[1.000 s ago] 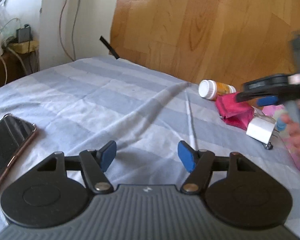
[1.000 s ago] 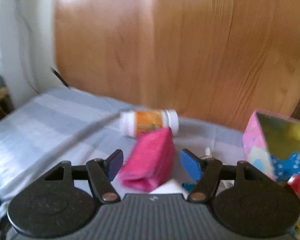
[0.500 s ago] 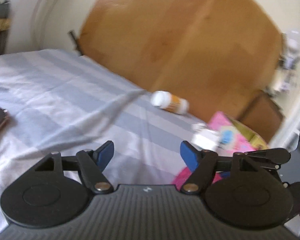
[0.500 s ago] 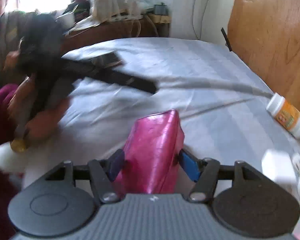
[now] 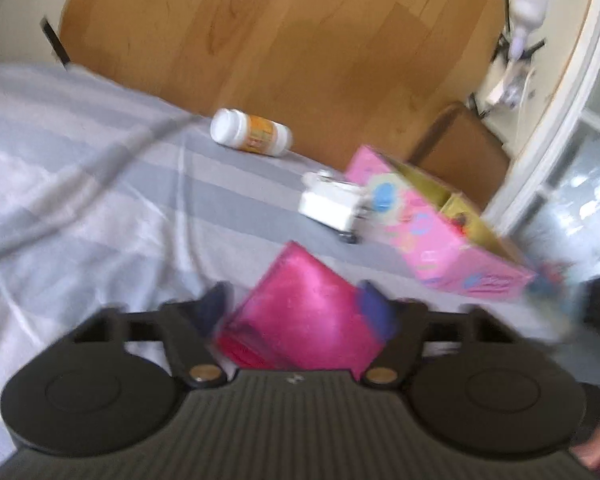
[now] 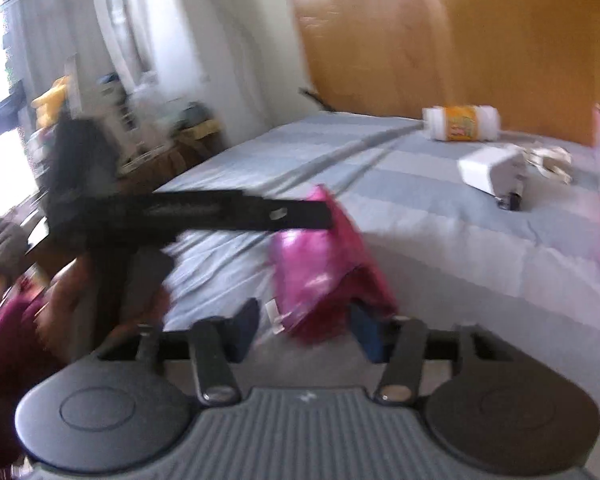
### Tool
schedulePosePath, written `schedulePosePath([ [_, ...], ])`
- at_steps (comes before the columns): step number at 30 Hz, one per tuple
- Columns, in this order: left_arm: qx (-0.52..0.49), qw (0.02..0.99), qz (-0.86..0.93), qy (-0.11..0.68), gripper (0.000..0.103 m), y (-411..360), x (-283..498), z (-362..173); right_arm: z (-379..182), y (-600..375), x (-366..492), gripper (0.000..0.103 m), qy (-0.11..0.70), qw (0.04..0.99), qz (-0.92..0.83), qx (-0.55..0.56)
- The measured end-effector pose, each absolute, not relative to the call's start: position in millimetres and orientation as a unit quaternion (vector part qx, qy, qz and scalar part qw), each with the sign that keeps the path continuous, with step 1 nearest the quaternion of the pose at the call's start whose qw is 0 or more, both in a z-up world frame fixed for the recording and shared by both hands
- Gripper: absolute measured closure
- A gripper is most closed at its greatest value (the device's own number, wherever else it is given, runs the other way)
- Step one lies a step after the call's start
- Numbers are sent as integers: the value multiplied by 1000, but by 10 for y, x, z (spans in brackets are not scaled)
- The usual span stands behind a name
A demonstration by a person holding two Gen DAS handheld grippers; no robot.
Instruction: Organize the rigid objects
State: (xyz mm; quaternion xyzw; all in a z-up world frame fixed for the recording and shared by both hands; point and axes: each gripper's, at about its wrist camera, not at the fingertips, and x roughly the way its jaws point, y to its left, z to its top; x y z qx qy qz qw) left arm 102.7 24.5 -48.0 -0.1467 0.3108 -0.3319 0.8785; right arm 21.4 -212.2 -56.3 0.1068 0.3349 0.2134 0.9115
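Note:
A shiny pink pouch [image 5: 300,312] sits between the fingers of my left gripper [image 5: 296,312], which is wide open around it. In the right wrist view the same pouch [image 6: 324,264] stands between the open fingers of my right gripper [image 6: 306,330], with the left gripper's black finger [image 6: 220,212] reaching in to touch its top. Both views are blurred. An orange-labelled white bottle [image 5: 252,133] lies by the wooden headboard. A white charger block [image 5: 332,205] lies beside an open pink box [image 5: 432,236].
The striped grey-blue bedsheet [image 5: 80,168] covers the bed. The wooden headboard [image 5: 284,40] stands behind. A cluttered side table [image 6: 140,136] and window are at the left in the right wrist view. A brown cabinet [image 5: 460,156] stands beyond the pink box.
The left gripper swung right and closed in on the pouch, which now lies between its fingers. The right gripper has opened wider around the pouch and turned back toward the headboard.

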Motion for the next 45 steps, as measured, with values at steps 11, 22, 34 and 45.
schedulePosePath([
  [11,-98,871,-388,283,65,-718,604,18,-186,-2989,-310,87,242,952,145,123],
  [22,-1,868,-418,267,65,-2552,1074,166,-66,-4449,-129,85,197,970,19,138],
  [34,59,930,-269,243,42,-2295,885,305,-23,-4342,-69,59,163,975,-109,105],
  [45,40,954,-170,242,42,-1188,1011,175,307,-3204,249,59,161,986,0,50],
])
